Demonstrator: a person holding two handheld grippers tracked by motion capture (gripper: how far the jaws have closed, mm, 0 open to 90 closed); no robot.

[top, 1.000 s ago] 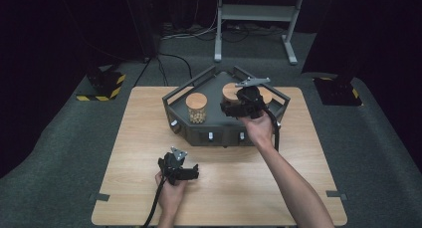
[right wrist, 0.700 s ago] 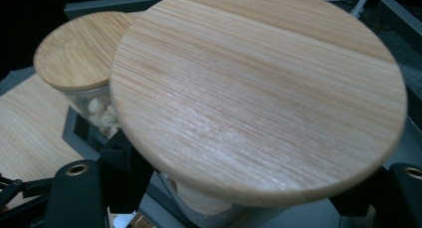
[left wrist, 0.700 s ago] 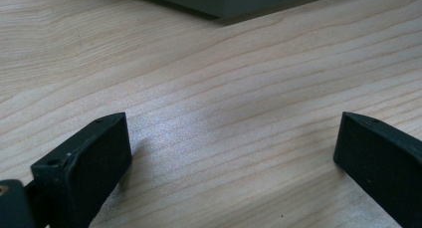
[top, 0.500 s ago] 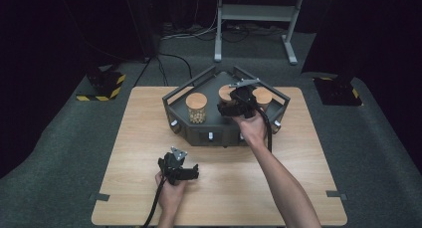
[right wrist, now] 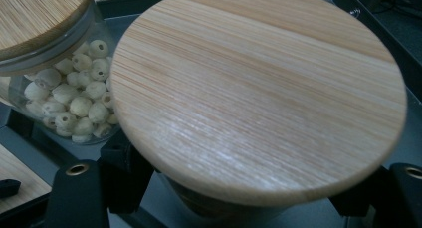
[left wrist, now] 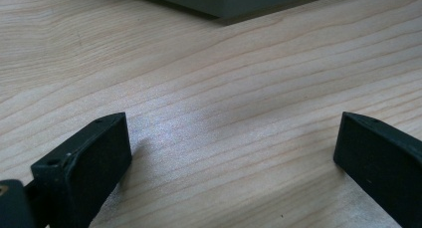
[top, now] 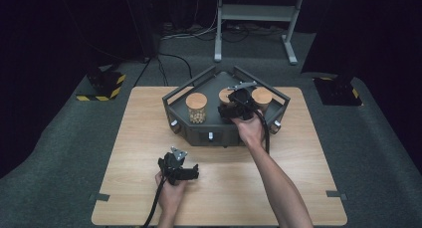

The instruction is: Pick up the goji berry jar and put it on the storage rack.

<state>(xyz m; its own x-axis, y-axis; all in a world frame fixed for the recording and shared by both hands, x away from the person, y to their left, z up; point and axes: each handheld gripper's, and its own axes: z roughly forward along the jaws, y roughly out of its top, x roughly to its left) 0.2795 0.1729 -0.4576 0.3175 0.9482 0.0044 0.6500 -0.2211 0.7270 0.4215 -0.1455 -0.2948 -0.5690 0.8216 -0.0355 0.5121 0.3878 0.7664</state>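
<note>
The jar (right wrist: pixel 259 98) with a wooden lid stands in the grey tray (top: pixel 199 131) near the far edge of the counter (top: pixel 124 138), the right tool (top: pixel 238 104) clamped on it below the lid. A jar of beads (top: pixel 196 108) stands beside it. The left tool (top: pixel 178 169) rests near the near edge, jaws wide, holding nothing.

middle jar (right wrist: pixel 259 93): body hidden under its lid | left jar (right wrist: pixel 74 88): cut off by frame edge
</note>
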